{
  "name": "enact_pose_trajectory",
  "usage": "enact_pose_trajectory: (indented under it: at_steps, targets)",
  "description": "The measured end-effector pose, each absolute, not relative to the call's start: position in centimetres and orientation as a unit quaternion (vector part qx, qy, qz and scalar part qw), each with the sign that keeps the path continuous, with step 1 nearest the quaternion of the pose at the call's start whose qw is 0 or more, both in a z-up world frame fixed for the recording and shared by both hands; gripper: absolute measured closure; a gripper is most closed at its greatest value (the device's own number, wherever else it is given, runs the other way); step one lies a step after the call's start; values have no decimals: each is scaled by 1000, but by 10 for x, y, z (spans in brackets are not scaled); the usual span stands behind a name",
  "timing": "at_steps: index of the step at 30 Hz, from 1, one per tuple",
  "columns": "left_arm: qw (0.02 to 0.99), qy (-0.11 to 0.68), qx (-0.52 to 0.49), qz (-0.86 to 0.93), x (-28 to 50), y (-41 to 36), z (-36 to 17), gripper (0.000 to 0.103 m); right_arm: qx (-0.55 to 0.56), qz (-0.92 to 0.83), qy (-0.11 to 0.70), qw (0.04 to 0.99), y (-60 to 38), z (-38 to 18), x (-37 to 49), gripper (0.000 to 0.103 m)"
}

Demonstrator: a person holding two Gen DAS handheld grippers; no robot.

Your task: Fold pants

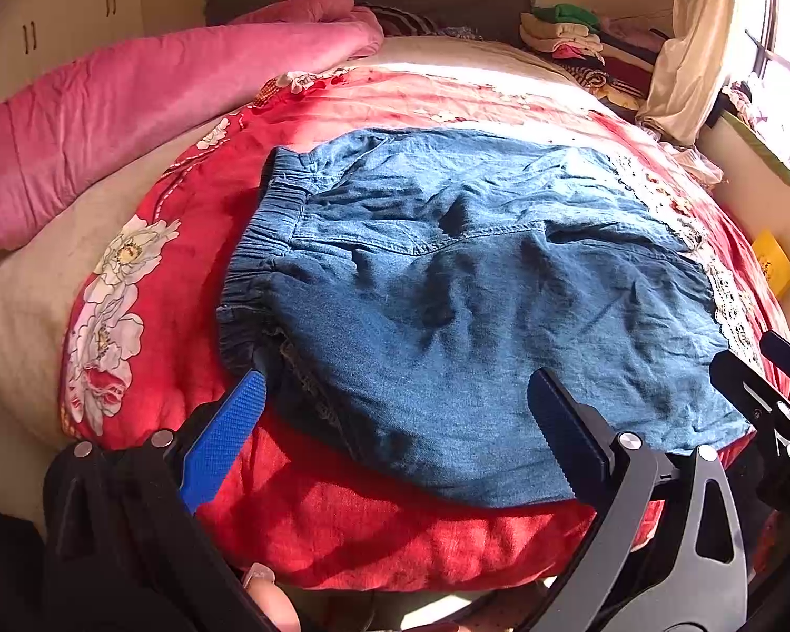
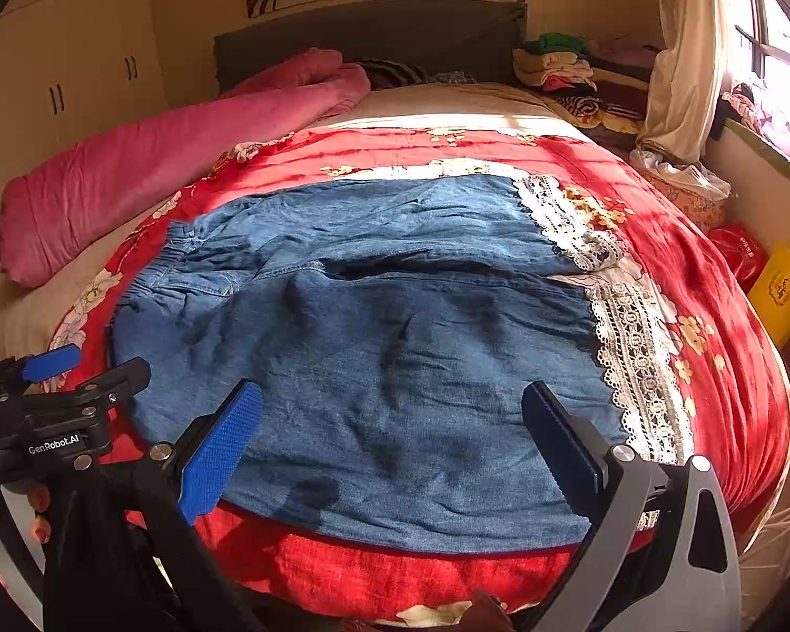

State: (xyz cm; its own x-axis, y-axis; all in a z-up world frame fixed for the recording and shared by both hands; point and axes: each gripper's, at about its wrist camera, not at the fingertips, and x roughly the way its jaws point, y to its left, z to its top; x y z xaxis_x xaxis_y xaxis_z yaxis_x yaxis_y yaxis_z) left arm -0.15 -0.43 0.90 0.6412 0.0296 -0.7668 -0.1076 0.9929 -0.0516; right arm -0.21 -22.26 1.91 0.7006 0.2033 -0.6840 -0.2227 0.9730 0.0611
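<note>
Blue denim pants (image 1: 474, 284) lie flat on a red floral quilt (image 1: 342, 526). Their elastic waistband (image 1: 258, 263) is at the left and the white lace hems (image 2: 637, 368) are at the right, with the two legs side by side. My left gripper (image 1: 397, 395) is open over the near edge of the pants, its left fingertip by the near corner of the waistband. My right gripper (image 2: 392, 405) is open over the near leg, left of the lace hem. Each view catches the other gripper at its edge: the right gripper (image 1: 753, 358), the left gripper (image 2: 100, 366).
A pink duvet (image 1: 131, 105) lies along the bed's left side. A pile of folded clothes (image 2: 558, 66) sits at the back right by a curtain (image 2: 684, 63) and window. A yellow box (image 2: 782, 289) and a red bag (image 2: 737, 253) lie beside the bed. Wardrobe doors (image 2: 79, 79) stand left.
</note>
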Motion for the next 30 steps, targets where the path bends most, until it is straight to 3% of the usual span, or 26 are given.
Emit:
enact_pose_trajectory:
  at_steps: [30]
  targets:
    - [903, 424, -53, 33, 11, 1, 6, 9, -30, 118, 373, 920, -214, 16, 17, 4]
